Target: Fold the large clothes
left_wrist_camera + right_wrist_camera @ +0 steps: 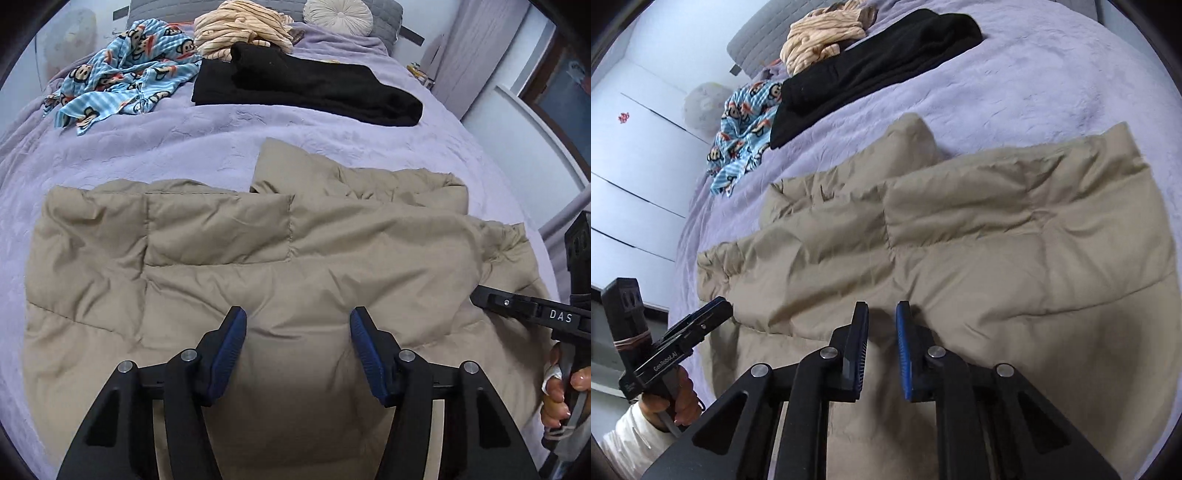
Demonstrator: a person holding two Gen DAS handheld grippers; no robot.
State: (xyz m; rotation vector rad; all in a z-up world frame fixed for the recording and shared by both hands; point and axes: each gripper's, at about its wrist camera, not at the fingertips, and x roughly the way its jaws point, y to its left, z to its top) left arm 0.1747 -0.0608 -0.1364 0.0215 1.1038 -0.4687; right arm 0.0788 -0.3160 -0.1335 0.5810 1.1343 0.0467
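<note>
- On the lavender bedspread (155, 140), nearest the cameras: a tan quilted puffer jacket (229, 266), lying flat and rumpled, partly folded, with 1 padded flap (291, 166) sticking out toward the head of the bed.
- Left gripper (298, 317): hangs over the jacket's near portion, pointing steeply down. Blue pads (229, 354) stand well apart, about half spread. Nothing between them; fabric shows below the gap, not pinched.
- Right gripper (882, 314): also over the jacket, near its front edge. Pads (904, 354) stand close, a narrow gap left. No cloth caught in the gap as far as the right wrist view shows.
- Left wrist view: the right gripper enters from the right edge, tip over the jacket's right side; right hand (561, 391) wrapped round the handle.
- Right wrist view: the left gripper sits at the lower left, just off the jacket's left edge; left hand (679, 398) on the handle, white sleeve (624, 439) below it.
- Farther up the bed, well apart from the jacket: a black garment (306, 88), folded long and flat.
- Left of it: a crumpled blue monkey-print garment (125, 70).
- Behind the black piece: a heap of peach striped fabric (240, 26).
- At the headboard end: a round cream cushion (338, 13) and a grey quilted pillow (384, 11).
- White wall panels (646, 158) beside the bed in the right wrist view.
</note>
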